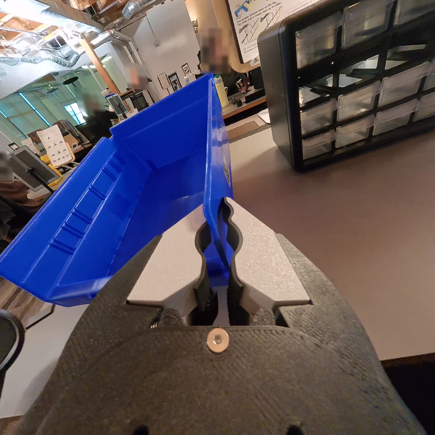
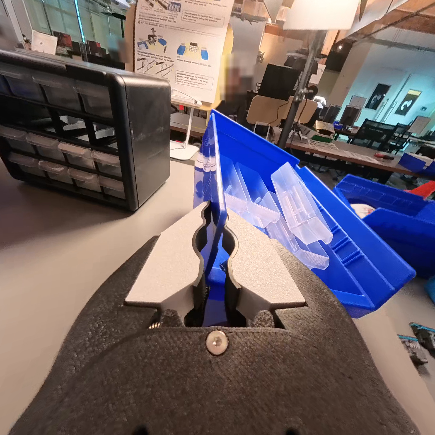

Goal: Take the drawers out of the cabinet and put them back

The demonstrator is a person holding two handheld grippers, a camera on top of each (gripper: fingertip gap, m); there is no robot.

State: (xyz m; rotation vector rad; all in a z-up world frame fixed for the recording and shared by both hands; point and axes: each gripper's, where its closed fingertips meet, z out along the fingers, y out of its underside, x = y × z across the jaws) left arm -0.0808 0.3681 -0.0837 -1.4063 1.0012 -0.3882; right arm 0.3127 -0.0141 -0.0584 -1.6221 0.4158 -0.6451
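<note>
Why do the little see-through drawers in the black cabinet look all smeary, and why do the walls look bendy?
Left wrist view: the cabinet is smeared by motion blur, its clear fronts glaring white; the wide lens bends the room's edges. Right wrist view: the cabinet is softer too, and the blue bin's wall shows ghosted streaks, while the clear drawers inside stay sharp.

Open grey table stretches between the black cabinet and the blue bin on the left, wide enough for a gripper to pass. That bin is bare inside. On the right, another blue bin is crowded with clear drawers lying aslant, leaving little room within. Table in front of the cabinet lies free. Further blue bins block the far right.
</note>
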